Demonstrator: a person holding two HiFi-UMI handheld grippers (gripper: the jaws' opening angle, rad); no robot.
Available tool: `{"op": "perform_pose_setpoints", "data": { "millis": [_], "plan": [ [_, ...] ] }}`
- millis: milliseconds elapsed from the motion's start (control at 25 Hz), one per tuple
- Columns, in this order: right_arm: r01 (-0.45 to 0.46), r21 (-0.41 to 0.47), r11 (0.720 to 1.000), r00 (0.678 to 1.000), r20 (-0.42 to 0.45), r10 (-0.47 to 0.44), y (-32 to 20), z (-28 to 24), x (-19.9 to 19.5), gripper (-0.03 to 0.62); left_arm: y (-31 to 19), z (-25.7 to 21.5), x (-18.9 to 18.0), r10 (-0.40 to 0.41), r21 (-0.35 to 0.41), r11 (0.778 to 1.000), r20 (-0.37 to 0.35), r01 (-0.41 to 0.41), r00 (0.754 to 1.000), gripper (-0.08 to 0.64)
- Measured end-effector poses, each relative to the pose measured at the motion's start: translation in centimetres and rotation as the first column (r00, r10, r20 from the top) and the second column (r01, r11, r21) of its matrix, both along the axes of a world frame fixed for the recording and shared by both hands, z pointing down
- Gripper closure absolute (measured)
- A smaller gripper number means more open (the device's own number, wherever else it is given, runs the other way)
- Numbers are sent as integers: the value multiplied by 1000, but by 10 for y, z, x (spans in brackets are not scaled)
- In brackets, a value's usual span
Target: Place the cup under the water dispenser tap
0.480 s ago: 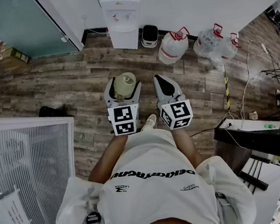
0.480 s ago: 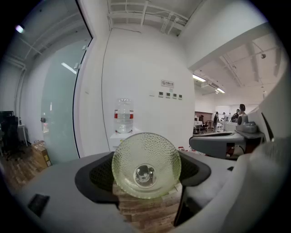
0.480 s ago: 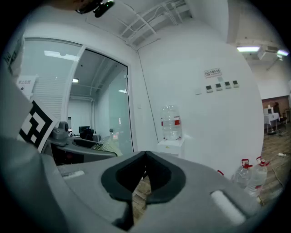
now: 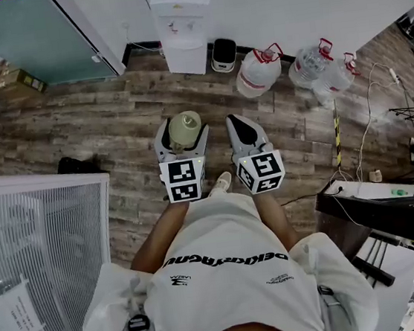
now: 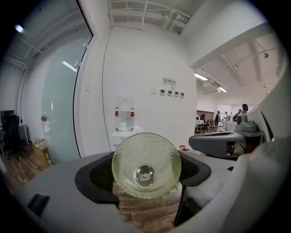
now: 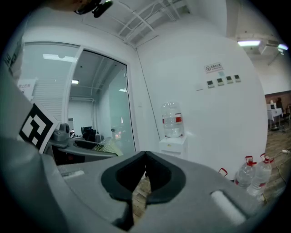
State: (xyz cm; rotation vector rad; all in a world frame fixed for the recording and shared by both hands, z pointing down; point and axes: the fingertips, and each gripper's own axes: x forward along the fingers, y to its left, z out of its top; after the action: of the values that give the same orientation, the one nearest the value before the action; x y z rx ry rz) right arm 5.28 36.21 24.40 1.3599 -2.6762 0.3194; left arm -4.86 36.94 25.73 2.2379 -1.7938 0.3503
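Note:
My left gripper (image 4: 182,130) is shut on a pale green dimpled glass cup (image 4: 184,128), held above the wooden floor. In the left gripper view the cup (image 5: 146,164) fills the space between the dark pads (image 5: 97,175), its base toward the camera. My right gripper (image 4: 241,128) is shut with nothing in it; its jaw tips meet in the right gripper view (image 6: 144,158). The white water dispenser (image 4: 183,25) stands against the far wall ahead, with a bottle on top (image 5: 124,113). It also appears in the right gripper view (image 6: 173,144).
Three large water bottles (image 4: 257,71) (image 4: 310,60) stand on the floor right of the dispenser, next to a small dark bin (image 4: 222,53). A glass partition (image 4: 27,41) is at the left, a white slatted panel (image 4: 37,249) near left, a desk with cables (image 4: 388,206) at the right.
The scene has shifted very slightly; the dispenser and bottles sit a touch to the right in the head view. Both grippers keep their pose and the cup stays held.

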Motion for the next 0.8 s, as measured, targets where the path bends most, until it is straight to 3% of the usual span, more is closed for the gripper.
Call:
{"op": "perform_pose_setpoints", "data": {
  "millis": [480,800],
  "plan": [
    [25,23,999,999,46,-26,-51,1,25,594,-44,6,29,-19,1,1000,9,19,1000,179],
    [49,7,999,997,61,-50,-66,13,43,595,-54,16,43,-44,-11,999,54,45,998,179]
  ]
}}
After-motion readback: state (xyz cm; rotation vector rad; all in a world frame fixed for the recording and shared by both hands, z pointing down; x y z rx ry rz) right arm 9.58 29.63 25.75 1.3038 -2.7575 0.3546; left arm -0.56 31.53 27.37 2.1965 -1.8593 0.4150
